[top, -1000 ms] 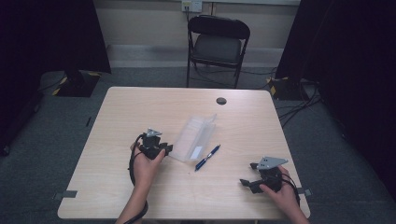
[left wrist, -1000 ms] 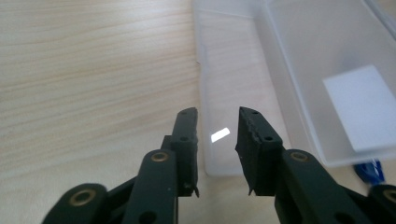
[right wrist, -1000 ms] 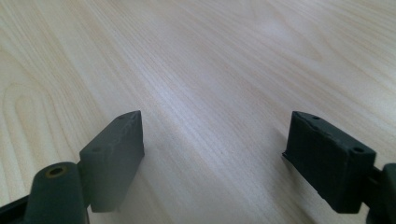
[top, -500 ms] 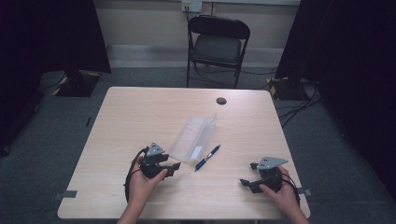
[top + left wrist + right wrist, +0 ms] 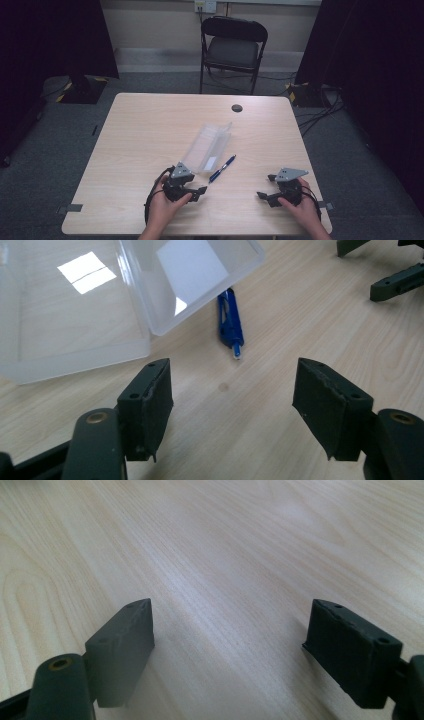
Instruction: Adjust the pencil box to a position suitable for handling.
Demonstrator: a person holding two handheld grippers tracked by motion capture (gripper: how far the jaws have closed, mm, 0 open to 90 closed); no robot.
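at the near edge of the wooden table point(image 5: 150, 130), i have the left gripper point(image 5: 196, 192) resting low on the surface, jaws spread wide and holding nothing. in the left gripper view, the blue pen point(image 5: 230, 321) lies on the wood just beyond the gap between the jaws, its tip toward me and apart from both pads. the clear plastic case point(image 5: 75, 315) sits beside the pen, lid swung open, its near corner close to the left-hand jaw but not touching it. from the high view, the pen point(image 5: 222, 168) lies slantwise just beside the case point(image 5: 209, 146), between my two hands and nearer the left one. my right gripper point(image 5: 265, 196) rests well apart from both, near the table's right front corner, its jaws likewise parted and empty; the right gripper view shows bare wood grain between them. a black folding chair point(image 5: 233, 49) stands beyond the far edge.
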